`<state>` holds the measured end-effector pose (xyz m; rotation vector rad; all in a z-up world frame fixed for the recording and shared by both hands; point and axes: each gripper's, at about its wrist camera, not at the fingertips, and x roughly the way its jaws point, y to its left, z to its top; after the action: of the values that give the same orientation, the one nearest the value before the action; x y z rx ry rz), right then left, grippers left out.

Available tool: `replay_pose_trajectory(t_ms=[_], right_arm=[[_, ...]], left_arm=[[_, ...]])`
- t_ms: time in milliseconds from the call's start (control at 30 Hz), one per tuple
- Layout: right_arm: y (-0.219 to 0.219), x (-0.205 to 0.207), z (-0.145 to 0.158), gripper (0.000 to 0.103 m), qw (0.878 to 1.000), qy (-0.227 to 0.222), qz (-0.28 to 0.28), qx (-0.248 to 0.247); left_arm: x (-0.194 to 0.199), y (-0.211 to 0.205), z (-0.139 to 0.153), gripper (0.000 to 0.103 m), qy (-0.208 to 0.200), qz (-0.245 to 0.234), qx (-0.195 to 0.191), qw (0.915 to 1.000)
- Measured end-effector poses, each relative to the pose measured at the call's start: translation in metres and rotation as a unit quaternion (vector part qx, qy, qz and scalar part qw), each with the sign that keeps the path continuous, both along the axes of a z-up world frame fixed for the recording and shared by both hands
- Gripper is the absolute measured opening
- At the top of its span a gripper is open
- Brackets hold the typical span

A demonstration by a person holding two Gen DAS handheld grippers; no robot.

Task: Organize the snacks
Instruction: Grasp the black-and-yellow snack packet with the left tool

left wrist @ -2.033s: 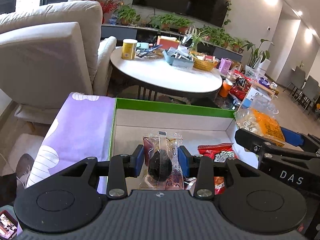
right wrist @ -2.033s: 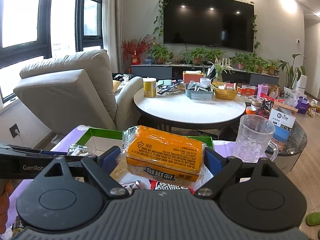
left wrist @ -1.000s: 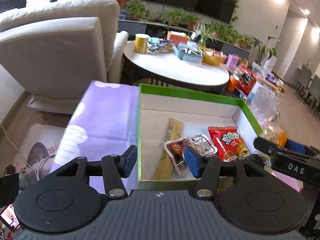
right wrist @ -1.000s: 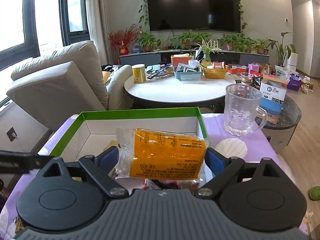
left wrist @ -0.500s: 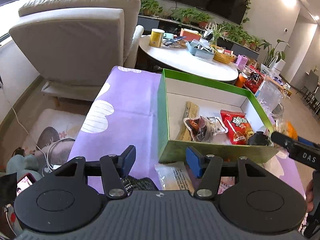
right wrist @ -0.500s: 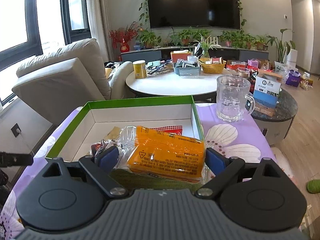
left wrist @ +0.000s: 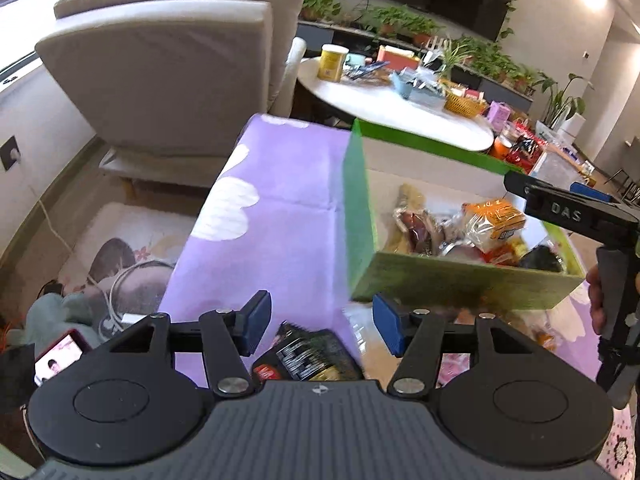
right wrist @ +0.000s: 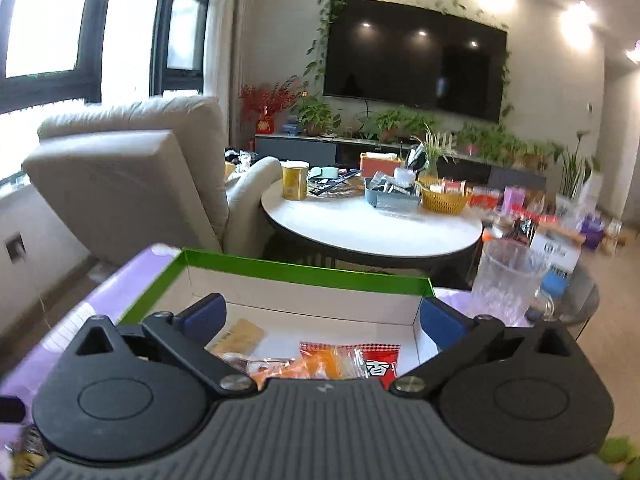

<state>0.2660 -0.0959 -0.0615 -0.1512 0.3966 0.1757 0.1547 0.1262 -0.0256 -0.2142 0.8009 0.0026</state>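
A green-rimmed cardboard box (left wrist: 460, 280) stands on a purple cloth and holds several snacks. The orange cracker pack (left wrist: 494, 218) lies in it beside a clear dark-plum packet (left wrist: 416, 226). My left gripper (left wrist: 320, 326) is open and empty, in front of the box's near wall, over a black snack bag (left wrist: 308, 356) on the cloth. My right gripper (right wrist: 322, 318) is open and empty above the box (right wrist: 296, 272); the orange pack (right wrist: 320, 364) and a red packet (right wrist: 380, 362) lie below it. The right gripper's black finger (left wrist: 568, 208) also shows in the left wrist view.
More loose packets (left wrist: 452, 344) lie on the cloth in front of the box. A glass mug (right wrist: 508, 280) stands right of the box. A cream armchair (left wrist: 172, 64) and a round white table (right wrist: 372, 224) with tins and baskets stand behind. A phone (left wrist: 56, 356) lies low left.
The right gripper has opened and let the orange pack drop into the box. The left gripper, which released the plum packet into the box earlier, has drawn back and down towards the black bag.
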Motion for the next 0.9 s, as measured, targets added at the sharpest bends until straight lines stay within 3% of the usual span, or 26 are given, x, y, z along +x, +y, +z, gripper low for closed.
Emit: replay_pose_trajectory(t_ms=[200,433,533,733,900], right_arm=[[-0.01,-0.014,-0.01,0.103,0.999,0.028,0.027,0.016],[-0.029,-0.043,-0.003,0.103,0.998,0.035,0.016,0.053],[-0.032,-0.054,-0.003,0.103,0.998,0.037,0.007,0.059],[-0.036,-0.07,-0.006,0.103,0.997,0.042,-0.004,0.058],[-0.036,-0.085,-0.011,0.103,0.998,0.042,-0.003,0.043]], left_arm=[[0.011,0.009,-0.026,0.055,0.026,-0.002,-0.006,0.9996],[0.026,0.019,-0.051,0.055,0.054,0.009,-0.026,0.9982],[0.014,0.011,-0.053,0.055,0.046,-0.004,-0.015,0.9988],[-0.022,-0.011,-0.05,0.06,0.055,-0.026,-0.054,0.9967],[-0.055,-0.04,-0.048,0.06,0.072,-0.087,-0.059,0.9918]])
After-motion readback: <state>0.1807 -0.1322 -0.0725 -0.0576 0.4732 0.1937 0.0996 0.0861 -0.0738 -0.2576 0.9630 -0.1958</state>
